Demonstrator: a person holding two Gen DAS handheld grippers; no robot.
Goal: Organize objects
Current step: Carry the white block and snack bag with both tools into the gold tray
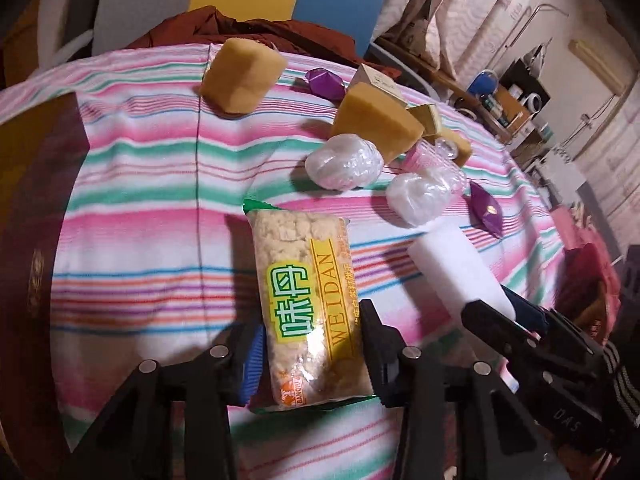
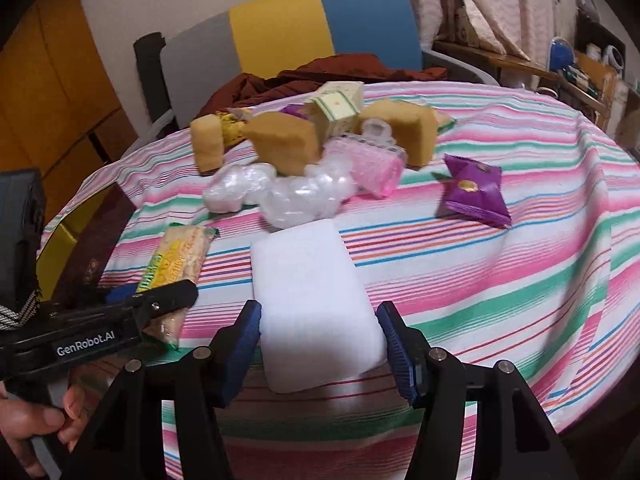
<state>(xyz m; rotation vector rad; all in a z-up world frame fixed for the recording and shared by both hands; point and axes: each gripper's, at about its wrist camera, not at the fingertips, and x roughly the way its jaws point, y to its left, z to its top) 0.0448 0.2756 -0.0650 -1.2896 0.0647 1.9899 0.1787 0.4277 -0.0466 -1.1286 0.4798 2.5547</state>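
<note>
- Snack packet (image 1: pixel 308 312): a clear wrapper with green end seals, showing pale puffed-grain pieces, with a yellow band lettered "WEIDAN" and green characters on a yellow patch. It lies lengthwise over the striped tablecloth (image 1: pixel 140 184), near the cloth's front part.
- Left gripper (image 1: pixel 310 330): its two black fingers, one with a blue ribbed pad, flank the packet's lower half and press against both long sides; the jaws are clenched on the packet.
- White foam block (image 2: pixel 316 304): a plain, matte white rectangular slab with rounded corners, to the right of the snack packet and just in front of the bubble-wrap bundles (image 2: pixel 280 192).
- Right gripper (image 2: pixel 320 342): blue ribbed pads sit against the block's two long sides at its near end; the jaws are grasping the block.
- Behind: tan sponges (image 1: pixel 244 76), purple sachets (image 2: pixel 474 196), small cartons (image 2: pixel 334 110) and a pink ridged item (image 2: pixel 376 164) clustered toward the cloth's far side.
</note>
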